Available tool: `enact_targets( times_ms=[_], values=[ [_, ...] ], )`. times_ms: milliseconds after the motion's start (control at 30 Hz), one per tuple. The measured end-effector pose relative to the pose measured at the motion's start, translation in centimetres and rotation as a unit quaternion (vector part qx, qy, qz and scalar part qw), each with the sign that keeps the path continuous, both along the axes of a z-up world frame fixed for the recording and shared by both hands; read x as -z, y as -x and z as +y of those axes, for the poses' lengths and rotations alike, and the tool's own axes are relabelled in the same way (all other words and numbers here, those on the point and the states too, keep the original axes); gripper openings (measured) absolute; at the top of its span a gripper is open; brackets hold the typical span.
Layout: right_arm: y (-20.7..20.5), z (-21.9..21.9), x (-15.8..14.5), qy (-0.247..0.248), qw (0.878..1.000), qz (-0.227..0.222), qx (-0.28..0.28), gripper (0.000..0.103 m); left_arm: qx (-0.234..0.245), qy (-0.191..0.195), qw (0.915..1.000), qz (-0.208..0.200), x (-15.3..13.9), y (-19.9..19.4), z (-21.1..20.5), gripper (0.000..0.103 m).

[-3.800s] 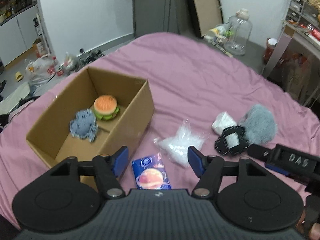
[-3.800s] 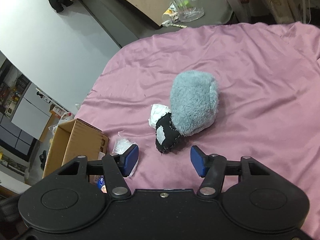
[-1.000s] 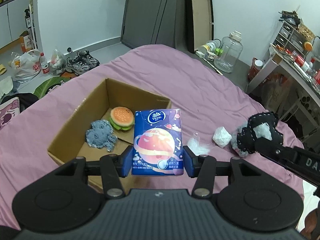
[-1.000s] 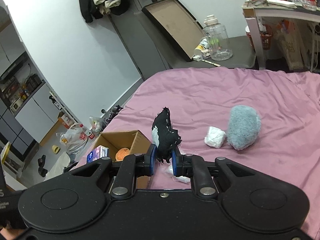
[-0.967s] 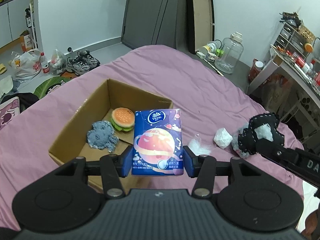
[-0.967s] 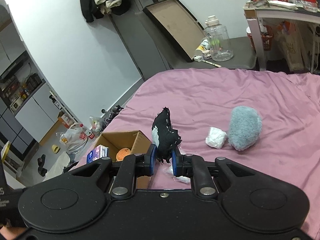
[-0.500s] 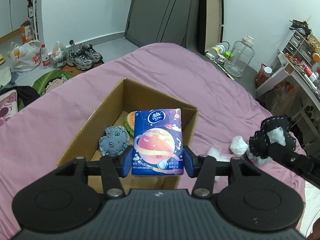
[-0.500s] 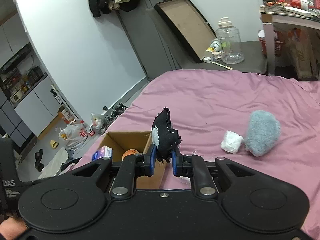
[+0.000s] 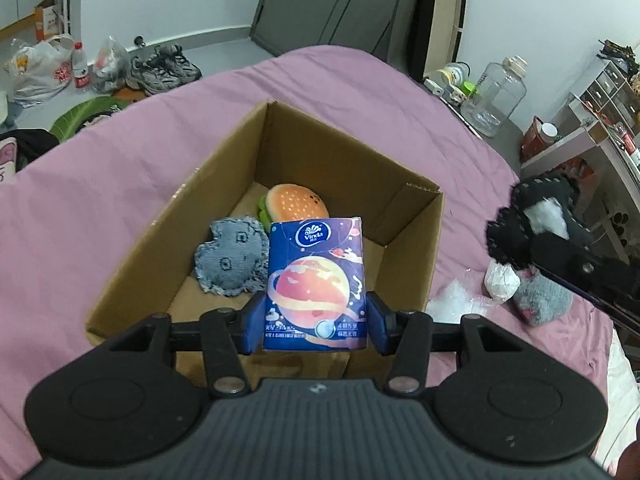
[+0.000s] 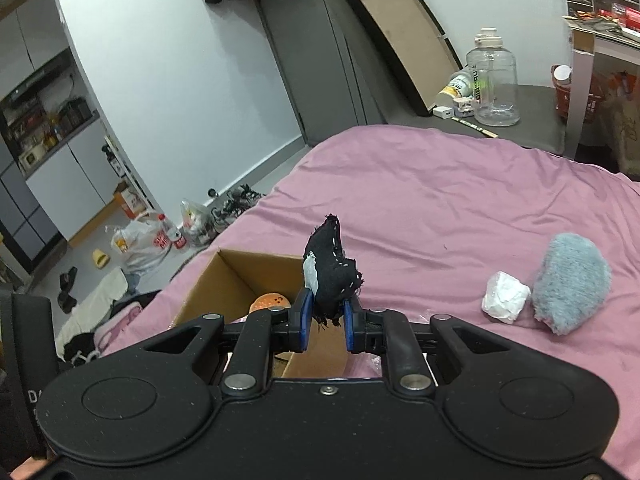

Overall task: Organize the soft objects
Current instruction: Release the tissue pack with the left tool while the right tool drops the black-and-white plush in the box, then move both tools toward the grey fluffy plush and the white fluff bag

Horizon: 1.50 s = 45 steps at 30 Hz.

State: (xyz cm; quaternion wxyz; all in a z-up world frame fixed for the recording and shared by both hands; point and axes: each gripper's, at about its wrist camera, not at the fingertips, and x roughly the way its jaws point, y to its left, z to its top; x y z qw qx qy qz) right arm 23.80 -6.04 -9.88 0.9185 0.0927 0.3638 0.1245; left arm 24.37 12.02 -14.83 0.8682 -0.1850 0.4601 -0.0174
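Note:
My left gripper [image 9: 316,322] is shut on a blue tissue pack [image 9: 316,280] with a planet print, held above the near end of the open cardboard box [image 9: 416,216]. Inside the box lie a burger plush [image 9: 294,204] and a denim patch toy [image 9: 232,256]. My right gripper [image 10: 325,326] is shut on a black fabric toy [image 10: 330,268] with white stitching, held above the box's right edge [image 10: 240,276]; the toy also shows in the left wrist view [image 9: 528,220]. A grey fluffy toy [image 10: 568,284] and a white wad [image 10: 505,297] lie on the pink bedsheet [image 10: 440,200].
A clear plastic bag [image 9: 456,300] lies on the sheet right of the box. Beyond the bed are shoes and bags [image 9: 160,68] on the floor, a large clear jug [image 10: 494,84], a leaning board [image 10: 400,36] and a shelf unit [image 9: 600,120] at right.
Both grippers have moved left toward the box with their loads still held. The tissue pack now hangs over the box's near end, and the black toy is closer to the box.

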Motion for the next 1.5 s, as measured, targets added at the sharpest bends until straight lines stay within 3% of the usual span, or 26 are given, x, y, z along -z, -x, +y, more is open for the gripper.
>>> enact_targets(
  times_ms=[300, 567, 633, 700, 967, 1100, 1200, 1500],
  values=[
    [-1.6, 1.9, 0.9, 0.007, 1.000, 0.008, -0.016, 0.017, 0.012, 0.020, 0.9996, 0.017, 1.4, -1.1, 0.1, 0.051],
    [-2.1, 2.7, 1.5, 0.006, 1.000, 0.013, -0.023, 0.017, -0.001, 0.045, 0.9985, 0.030, 2.2, -1.5, 1.0, 0.057],
    [-2.2, 2.8, 1.4, -0.002, 1.000, 0.008, -0.030, 0.022, -0.001, 0.044, 0.9986, 0.028, 2.0, -1.5, 1.0, 0.057],
    [-2.3, 2.7, 1.5, -0.003, 1.000, 0.011, -0.028, 0.026, 0.000, 0.039, 0.9989, 0.027, 2.0, -1.5, 1.1, 0.059],
    [-1.7, 1.2, 1.9, -0.005, 1.000, 0.025, -0.006, 0.029, -0.017, 0.012, 0.9994, 0.027, 1.7, -1.1, 1.8, 0.073],
    [-1.3, -0.2, 1.9, -0.007, 0.999, 0.037, 0.016, 0.034, -0.031, -0.017, 0.9992, 0.018, 0.9, -0.9, 1.6, 0.080],
    [-0.8, -1.4, 1.5, -0.009, 0.999, 0.039, 0.031, 0.046, -0.032, -0.031, 0.9990, 0.002, -0.3, -0.7, 0.9, 0.081],
    [-0.1, -5.4, 1.5, -0.008, 0.998, 0.039, 0.051, 0.060, 0.000, -0.066, 0.9975, -0.026, -2.7, 0.2, -2.5, 0.081]
  ],
)
